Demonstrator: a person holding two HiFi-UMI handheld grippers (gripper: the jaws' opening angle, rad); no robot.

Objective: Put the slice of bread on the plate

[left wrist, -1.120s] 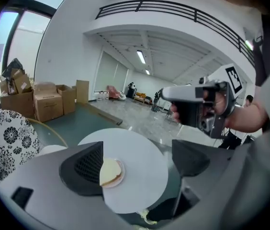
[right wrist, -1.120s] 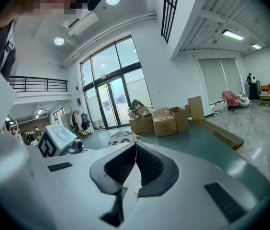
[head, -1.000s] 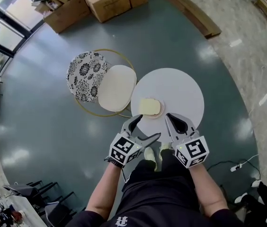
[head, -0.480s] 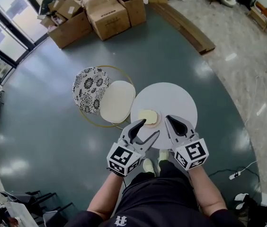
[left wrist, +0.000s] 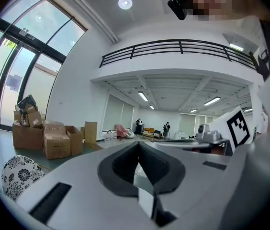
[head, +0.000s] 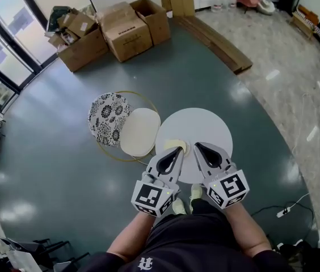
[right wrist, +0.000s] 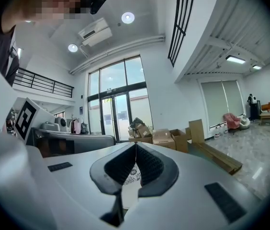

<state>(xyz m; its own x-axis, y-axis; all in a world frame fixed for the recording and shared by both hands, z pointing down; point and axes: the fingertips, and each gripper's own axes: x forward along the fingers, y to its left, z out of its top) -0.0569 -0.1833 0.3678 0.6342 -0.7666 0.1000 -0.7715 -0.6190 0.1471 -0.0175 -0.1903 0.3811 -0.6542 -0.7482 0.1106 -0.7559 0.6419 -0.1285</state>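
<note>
Only the head view shows bread (head: 172, 144) at the table's (head: 208, 122) near edge; left gripper (left wrist: 138, 143) and right gripper (right wrist: 136, 144) jaws together, empty.

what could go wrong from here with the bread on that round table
1. The plate with the slice of bread sits near the edge of the round table on the person's side; a bump could knock it to the floor.
2. The left gripper and right gripper, both shut and empty, hang over that edge; lowering them carelessly might hit the bread.
</note>
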